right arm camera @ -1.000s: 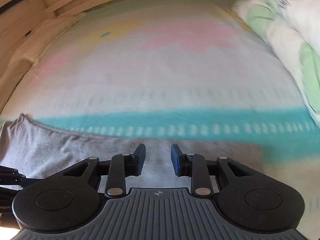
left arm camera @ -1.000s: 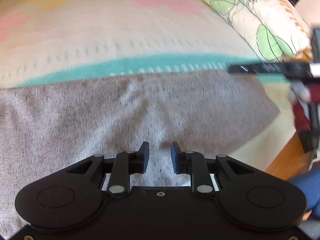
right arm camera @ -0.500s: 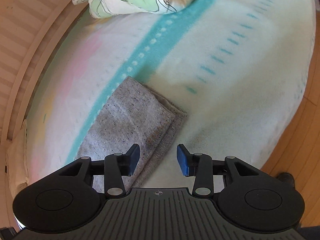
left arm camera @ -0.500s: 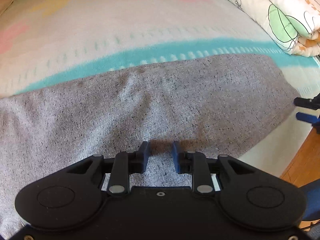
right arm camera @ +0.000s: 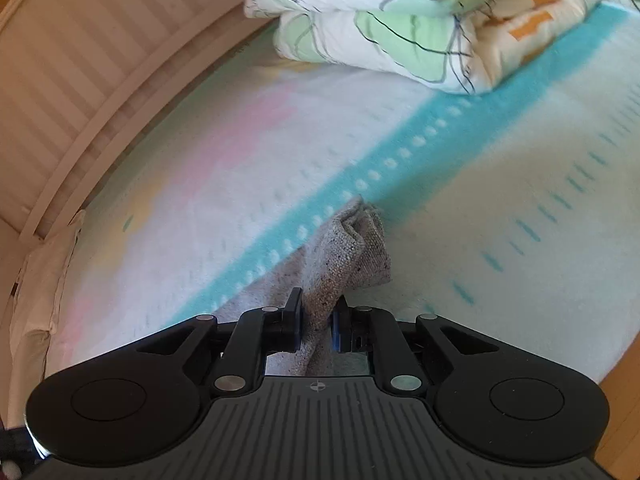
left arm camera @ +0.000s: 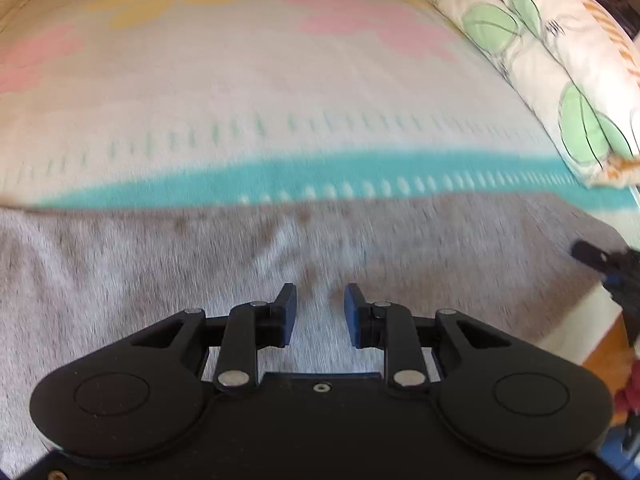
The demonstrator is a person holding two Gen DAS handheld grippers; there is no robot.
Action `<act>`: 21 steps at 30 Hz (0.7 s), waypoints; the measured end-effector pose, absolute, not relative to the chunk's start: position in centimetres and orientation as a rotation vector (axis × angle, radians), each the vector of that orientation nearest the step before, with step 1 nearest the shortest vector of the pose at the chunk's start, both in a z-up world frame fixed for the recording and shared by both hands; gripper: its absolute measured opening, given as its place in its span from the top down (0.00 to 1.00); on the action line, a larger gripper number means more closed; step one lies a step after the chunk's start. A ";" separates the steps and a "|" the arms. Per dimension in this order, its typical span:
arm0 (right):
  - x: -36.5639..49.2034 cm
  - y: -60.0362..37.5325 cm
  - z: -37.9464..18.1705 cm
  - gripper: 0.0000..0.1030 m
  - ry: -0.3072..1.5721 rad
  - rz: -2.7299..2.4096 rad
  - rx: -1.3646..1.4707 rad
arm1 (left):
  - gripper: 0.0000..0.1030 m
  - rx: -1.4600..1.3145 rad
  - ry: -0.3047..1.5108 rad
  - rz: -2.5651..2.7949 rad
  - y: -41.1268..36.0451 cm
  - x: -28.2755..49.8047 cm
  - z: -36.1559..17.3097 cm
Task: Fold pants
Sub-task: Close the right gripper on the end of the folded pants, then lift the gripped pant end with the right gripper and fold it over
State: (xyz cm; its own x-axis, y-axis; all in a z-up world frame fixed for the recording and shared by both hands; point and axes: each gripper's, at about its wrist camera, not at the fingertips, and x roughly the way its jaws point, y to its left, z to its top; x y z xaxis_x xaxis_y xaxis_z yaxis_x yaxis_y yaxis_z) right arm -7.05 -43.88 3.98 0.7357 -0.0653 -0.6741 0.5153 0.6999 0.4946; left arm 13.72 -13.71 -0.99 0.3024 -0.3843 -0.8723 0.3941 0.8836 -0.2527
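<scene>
Right now the grey pants (left arm camera: 200,264) lie spread across the lower half of the left wrist view, their far edge running straight along the teal stripe (left arm camera: 280,176) of the bedspread (left arm camera: 240,80). Above that edge the bedspread is open and bare up to the top of the frame, bounded at the upper right by one folded duvet (left arm camera: 560,60) with green leaf shapes. At the lower right of the same view the bed ends and a strip of wooden floor (left arm camera: 604,356) shows.

One left gripper (left arm camera: 318,314) hovers over the pants with its jaws spread a little and only a gap between them; whether the tips touch the cloth is hard to tell through the motion blur. At the right edge, a dark part of the right gripper (left arm camera: 596,258) sits over the pants' corner, cut off by the frame.

In the right wrist view the right gripper (right arm camera: 316,316) has a bunched corner of the pants (right arm camera: 348,256) between its jaws, which are closing and pinch the fabric. The rest of the garment is hidden under the gripper body. To the right lies open bedspread (right arm camera: 500,220), then the floor (right arm camera: 624,412) at the lower right corner. A slatted bed frame (right arm camera: 100,48) curves along the upper left, and the duvet (right arm camera: 400,20) fills the top.
</scene>
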 end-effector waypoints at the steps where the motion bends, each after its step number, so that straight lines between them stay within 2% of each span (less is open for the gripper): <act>1: -6.9 -43.7 4.4 0.87 0.666 -0.340 0.714 | 0.67 0.003 1.154 -0.507 -14.0 14.4 -1.1; 9: -6.3 -43.6 5.2 0.87 0.641 -0.298 0.655 | 0.67 0.069 1.185 -0.444 -16.5 18.0 -4.0; 13: -6.6 -43.9 5.2 0.87 0.637 -0.294 0.672 | 0.66 0.068 1.143 -0.435 -17.0 18.8 -3.8; 21: -6.5 -43.8 5.7 0.87 0.629 -0.273 0.676 | 0.66 0.041 1.148 -0.452 -15.5 14.8 -1.7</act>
State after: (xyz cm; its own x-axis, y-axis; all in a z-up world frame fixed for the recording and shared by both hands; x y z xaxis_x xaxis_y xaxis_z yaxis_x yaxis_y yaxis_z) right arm -6.45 -43.79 5.72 0.7822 -0.0363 -0.6220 0.4297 0.7543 0.4964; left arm 14.75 -15.48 -1.69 0.3306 -0.3248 -0.8861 0.3667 0.9093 -0.1965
